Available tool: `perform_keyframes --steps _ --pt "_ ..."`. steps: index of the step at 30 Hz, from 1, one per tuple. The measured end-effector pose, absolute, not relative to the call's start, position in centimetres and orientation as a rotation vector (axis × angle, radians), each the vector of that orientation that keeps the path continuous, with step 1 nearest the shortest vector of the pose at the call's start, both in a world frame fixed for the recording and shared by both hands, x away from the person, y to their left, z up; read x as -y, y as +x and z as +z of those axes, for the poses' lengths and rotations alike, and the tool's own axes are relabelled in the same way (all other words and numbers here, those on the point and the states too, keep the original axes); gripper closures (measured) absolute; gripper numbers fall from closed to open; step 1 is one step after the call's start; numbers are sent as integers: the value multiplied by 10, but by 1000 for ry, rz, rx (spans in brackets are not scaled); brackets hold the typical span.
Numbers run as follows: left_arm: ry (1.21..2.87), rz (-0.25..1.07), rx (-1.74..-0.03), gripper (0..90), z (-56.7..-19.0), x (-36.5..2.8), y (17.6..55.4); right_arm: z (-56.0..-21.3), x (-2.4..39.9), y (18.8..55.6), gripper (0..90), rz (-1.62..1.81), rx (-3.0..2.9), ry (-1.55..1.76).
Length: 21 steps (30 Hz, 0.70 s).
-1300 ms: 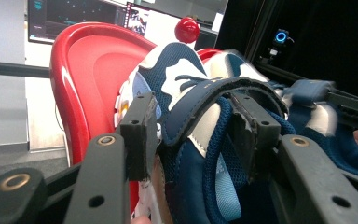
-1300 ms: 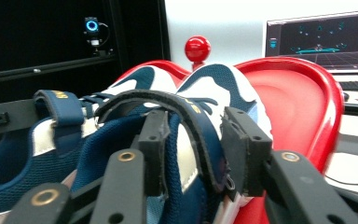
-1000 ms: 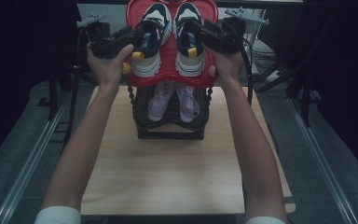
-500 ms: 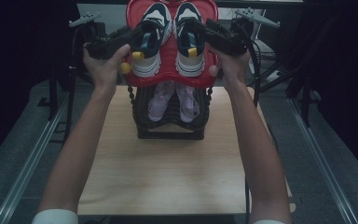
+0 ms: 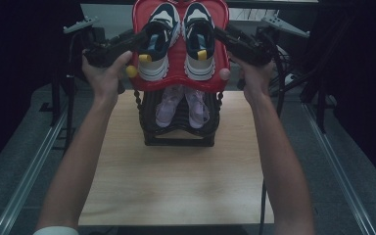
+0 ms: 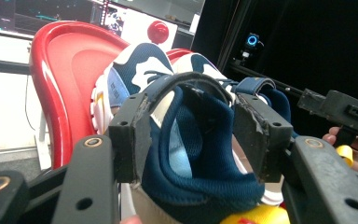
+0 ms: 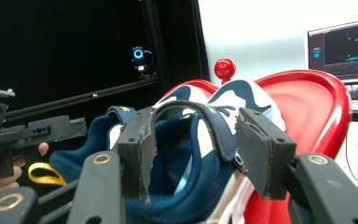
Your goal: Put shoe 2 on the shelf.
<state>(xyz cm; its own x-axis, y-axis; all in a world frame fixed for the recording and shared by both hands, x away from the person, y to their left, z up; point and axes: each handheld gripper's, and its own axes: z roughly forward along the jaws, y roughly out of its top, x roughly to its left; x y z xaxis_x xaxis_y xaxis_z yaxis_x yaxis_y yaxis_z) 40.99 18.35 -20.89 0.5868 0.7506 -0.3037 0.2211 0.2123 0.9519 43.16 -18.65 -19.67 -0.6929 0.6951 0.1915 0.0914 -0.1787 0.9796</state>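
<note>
Gripper fingers (image 6: 133,135) astride navy sneaker (image 6: 186,154) collar

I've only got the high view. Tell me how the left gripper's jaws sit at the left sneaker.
Observer: In the left gripper view, the left gripper has its jaws astride the heel collar of the left sneaker, one either side.
Operator: Report the right one.
Observer: The right gripper likewise straddles the right sneaker at its heel strap.
Operator: Say what's behind the red tray.
Observer: A monitor stands beyond the red tray.
</note>
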Motion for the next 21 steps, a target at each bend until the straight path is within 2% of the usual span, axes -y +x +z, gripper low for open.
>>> perform_keyframes --steps 21 --pt "1342 464 -909 451 -233 -215 380 -228 238 406 478 1913 -1650 908"
